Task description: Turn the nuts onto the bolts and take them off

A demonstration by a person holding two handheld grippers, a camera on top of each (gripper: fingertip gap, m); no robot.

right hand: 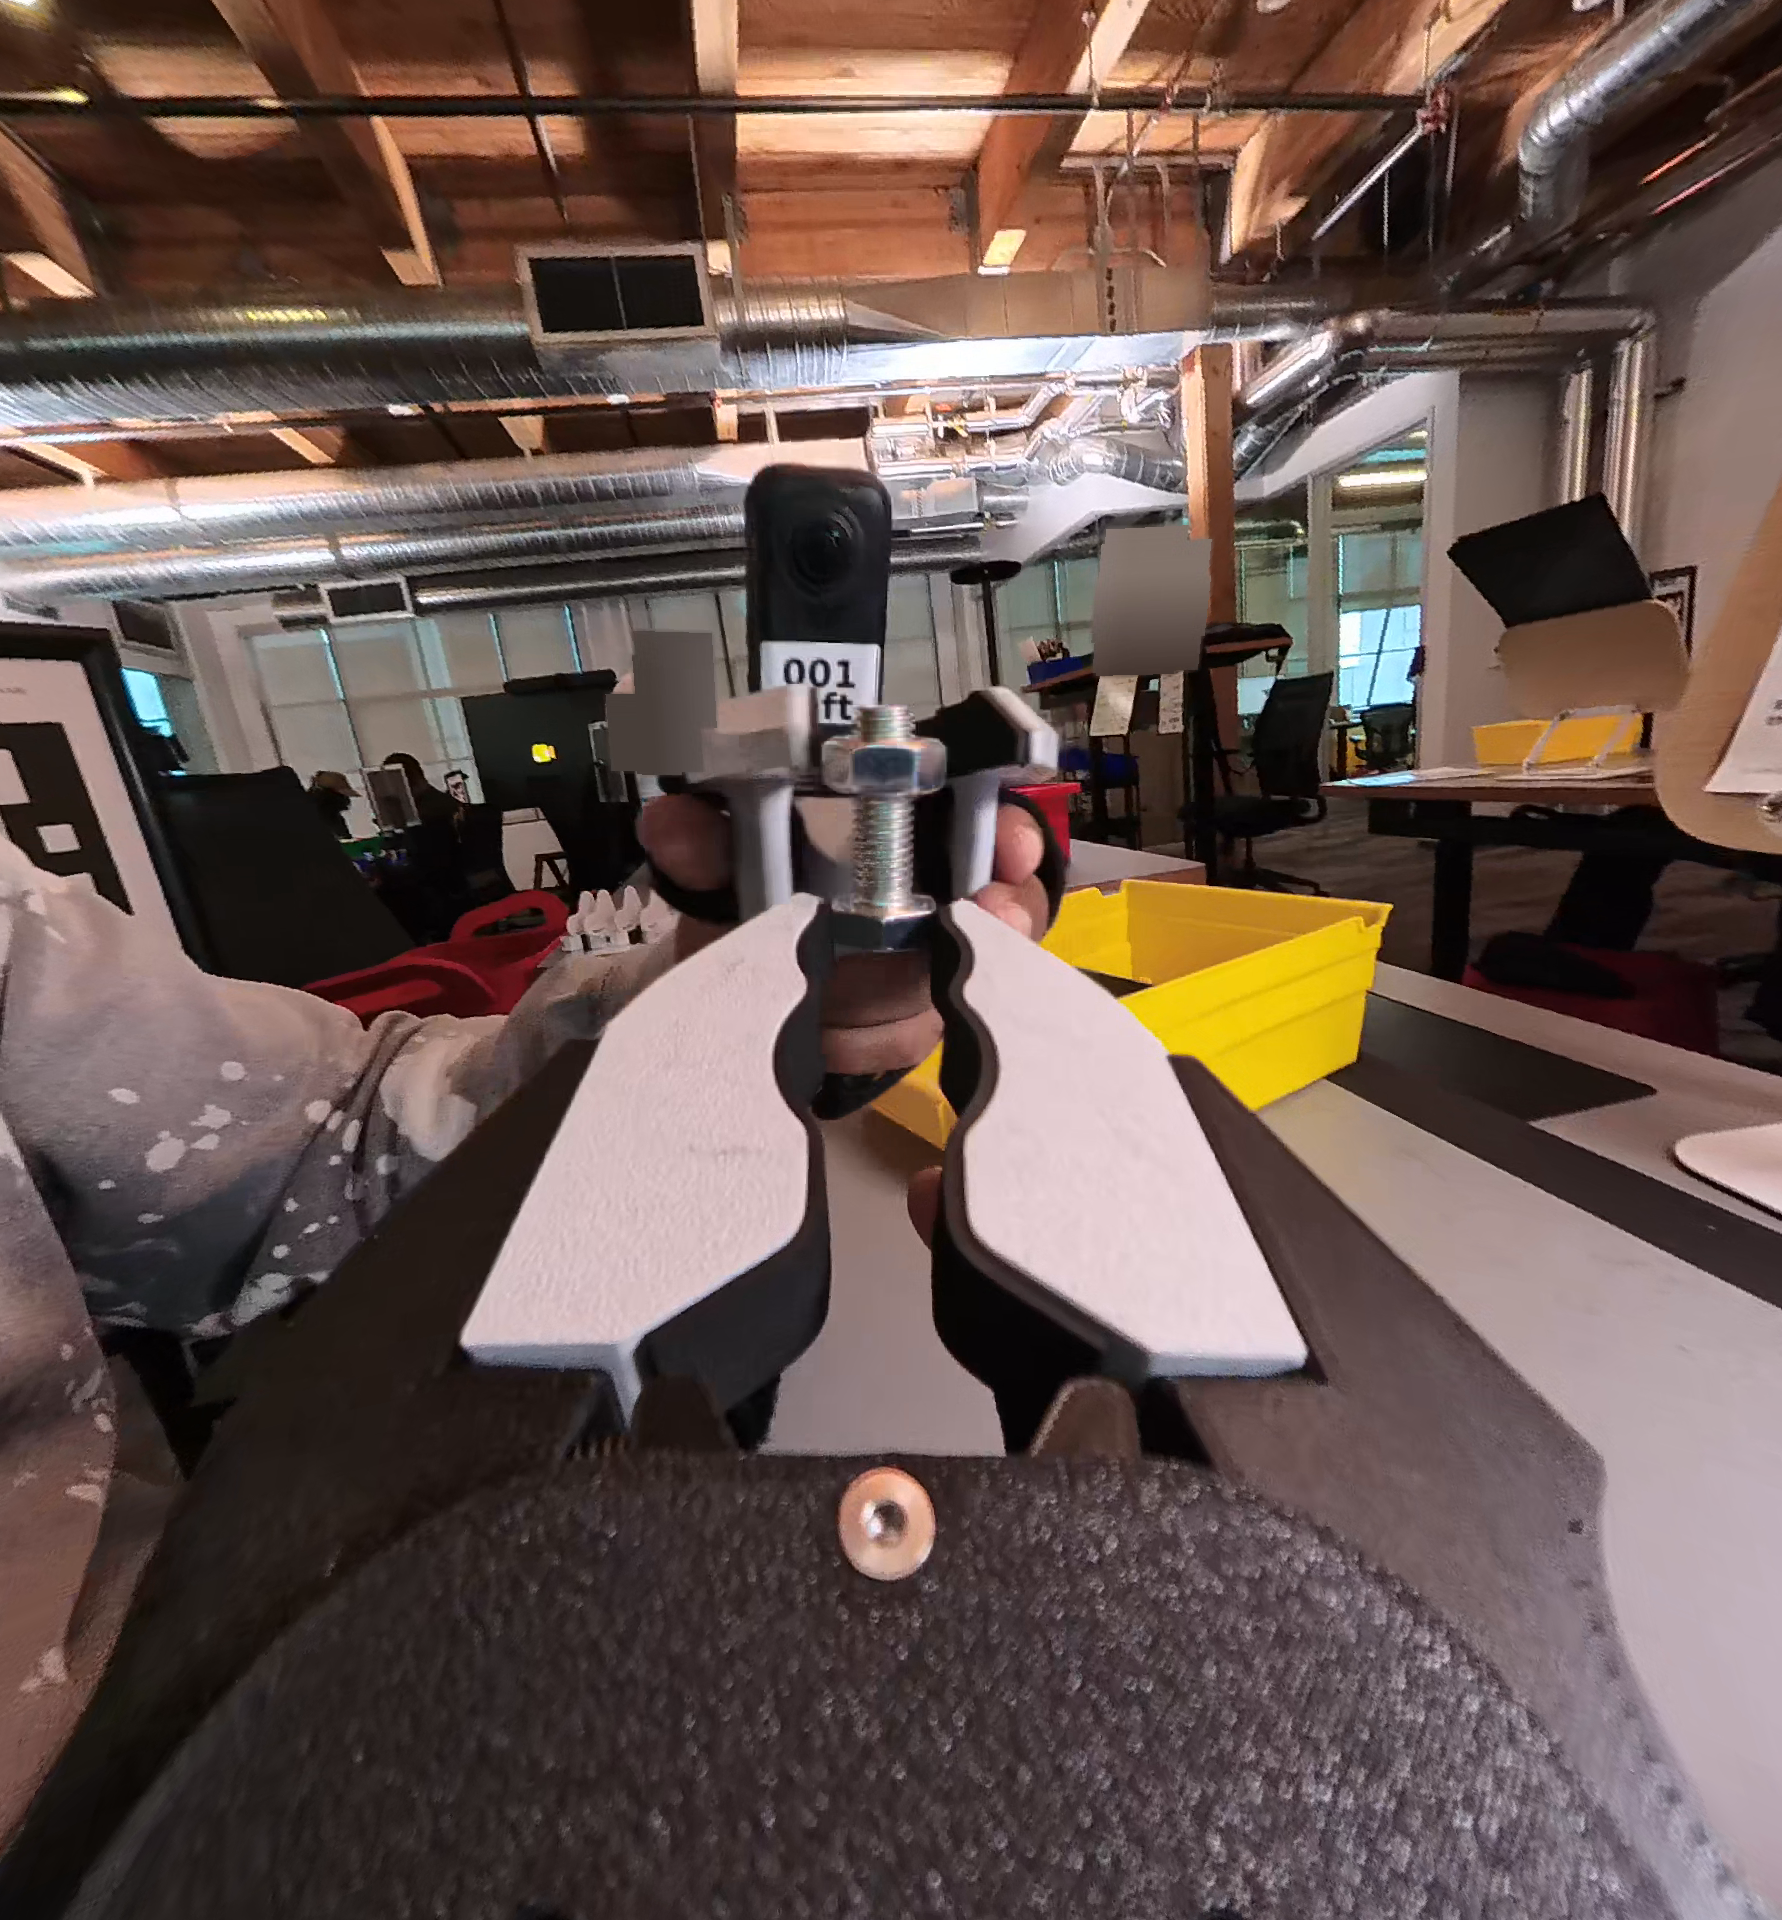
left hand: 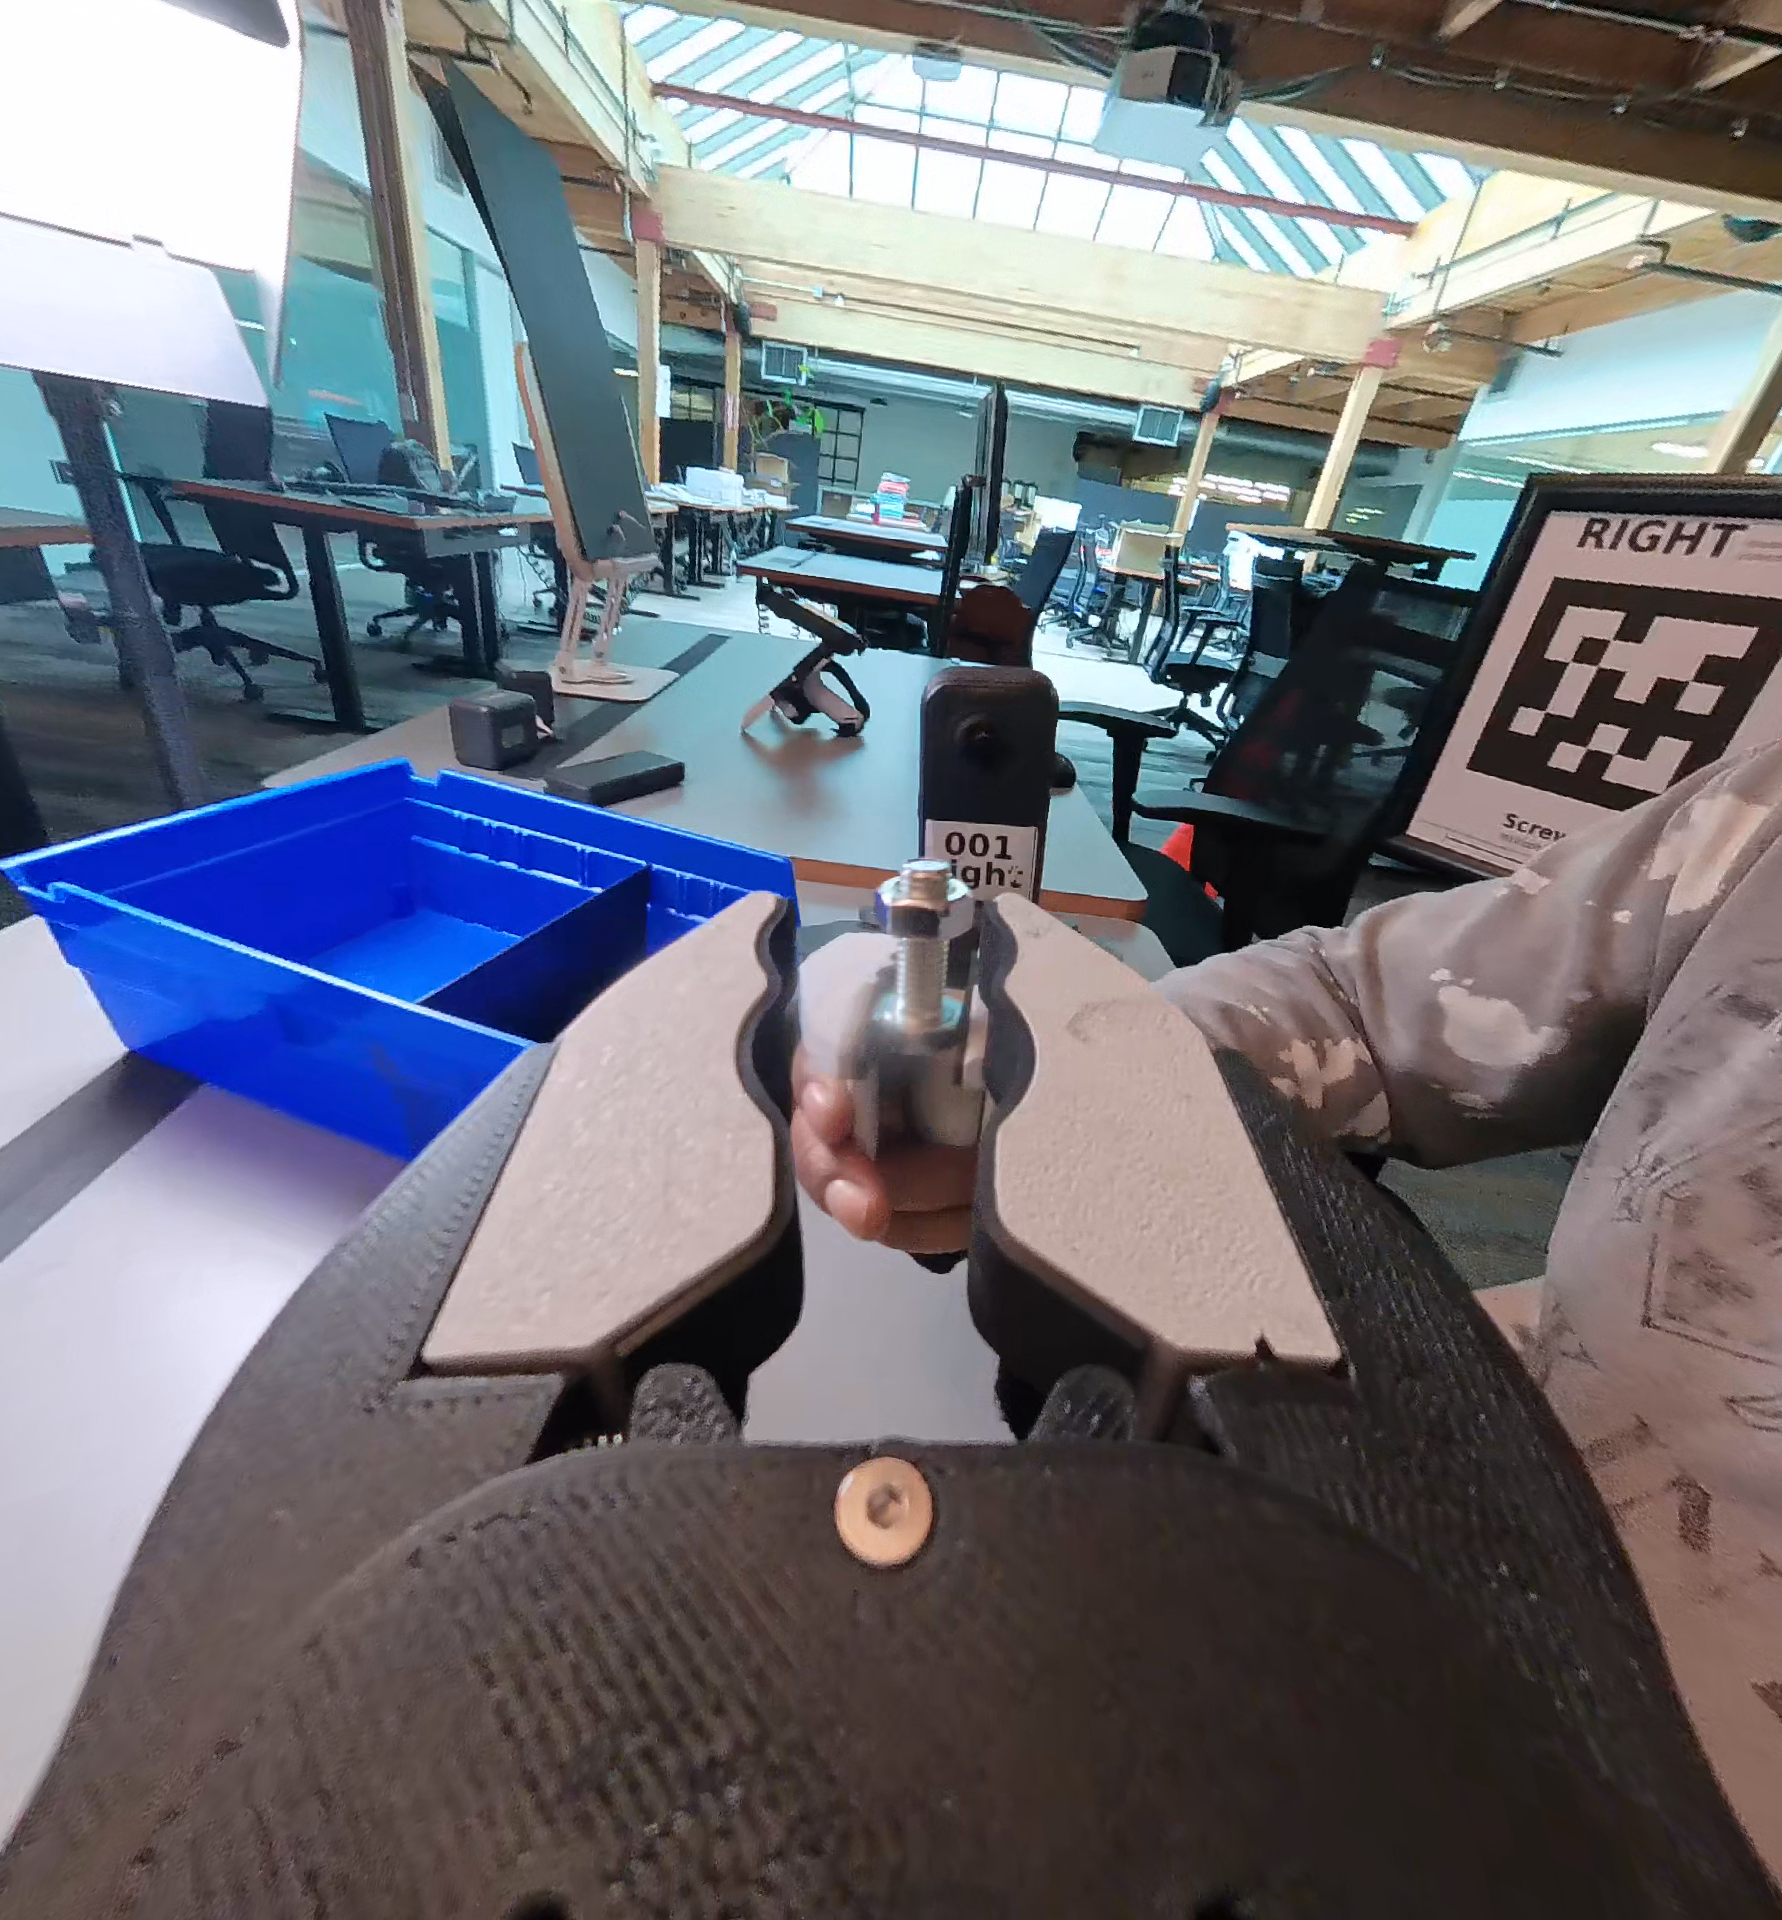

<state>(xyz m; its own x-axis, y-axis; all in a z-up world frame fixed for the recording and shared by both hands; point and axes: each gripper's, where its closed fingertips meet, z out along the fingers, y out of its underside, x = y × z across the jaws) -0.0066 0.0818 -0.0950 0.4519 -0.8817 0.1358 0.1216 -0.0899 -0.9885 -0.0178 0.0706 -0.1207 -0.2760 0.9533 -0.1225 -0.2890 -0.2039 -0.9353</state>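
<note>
A silver bolt point(right hand: 882, 847) stands nearly upright between the two grippers, which face each other. My right gripper point(right hand: 882, 923) is shut on the bolt's hex head. A silver nut point(right hand: 885, 769) sits near the threaded tip. My left gripper point(left hand: 887, 914) has its tips on either side of the nut point(left hand: 918, 914). The right finger is against the nut, and a gap shows on the left side. In the left wrist view the bolt point(left hand: 916, 982) runs down to its head, held by the blurred far gripper. The left gripper's fingers point(right hand: 762, 764) show behind the nut in the right wrist view.
A blue bin point(left hand: 243, 997) with a divider sits on the grey table point(left hand: 87, 1299) to the left. A yellow bin point(right hand: 1261, 997) sits on the table on the right side. The person's sleeve point(left hand: 1593, 987) and hands are close behind each gripper. A framed marker board point(left hand: 1645, 665) stands at the right. My two grippers' fingertips are within a few centimetres of each other.
</note>
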